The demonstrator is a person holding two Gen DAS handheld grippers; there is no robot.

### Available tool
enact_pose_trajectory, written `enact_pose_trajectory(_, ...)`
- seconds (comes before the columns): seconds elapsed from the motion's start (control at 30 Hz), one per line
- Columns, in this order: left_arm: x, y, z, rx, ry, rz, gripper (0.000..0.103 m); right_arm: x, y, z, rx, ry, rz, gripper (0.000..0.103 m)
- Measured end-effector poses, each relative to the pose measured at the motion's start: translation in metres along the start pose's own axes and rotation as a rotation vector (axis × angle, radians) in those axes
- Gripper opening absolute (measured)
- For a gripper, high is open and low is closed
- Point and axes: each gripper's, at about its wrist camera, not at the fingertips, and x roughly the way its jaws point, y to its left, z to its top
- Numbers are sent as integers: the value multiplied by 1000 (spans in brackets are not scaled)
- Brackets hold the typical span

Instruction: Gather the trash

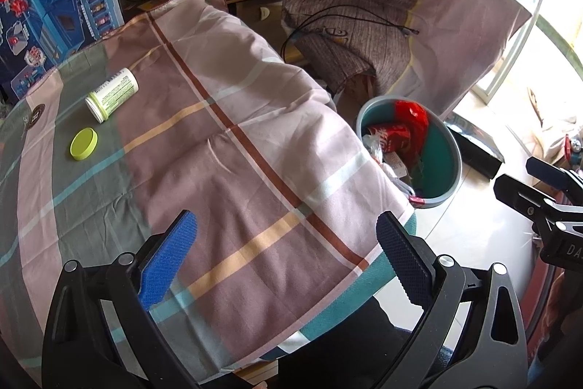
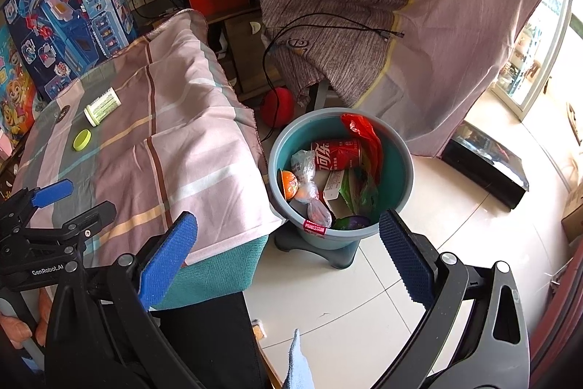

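The bin (image 2: 339,170) stands on the floor just right of the desk (image 1: 226,141) and already holds a red can (image 2: 337,154), a red bag (image 2: 364,133), clear wrappers and other scraps. Judged from this, most of the collecting is done. Two items remain on the desk's far left: an open bottle (image 1: 112,94) lying on its side and, just near of it, its green cap (image 1: 84,143), apart from the bottle.

The left hand-held gripper (image 1: 288,254) hovers above the near edge of the desk, fingers spread wide and empty, aimed across the cloth, well apart from the bottle. The right hand-held gripper (image 2: 288,254) hangs over the floor near the bin, also released and holding nothing. A hand (image 2: 18,327) grips the left tool's handle at the lower left.
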Motion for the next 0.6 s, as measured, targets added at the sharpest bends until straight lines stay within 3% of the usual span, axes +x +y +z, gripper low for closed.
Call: enact_pose_trajectory(0.6, -3, 2, -2, -1, -3, 8, 99, 4, 0, -3, 4, 17, -5, 96)
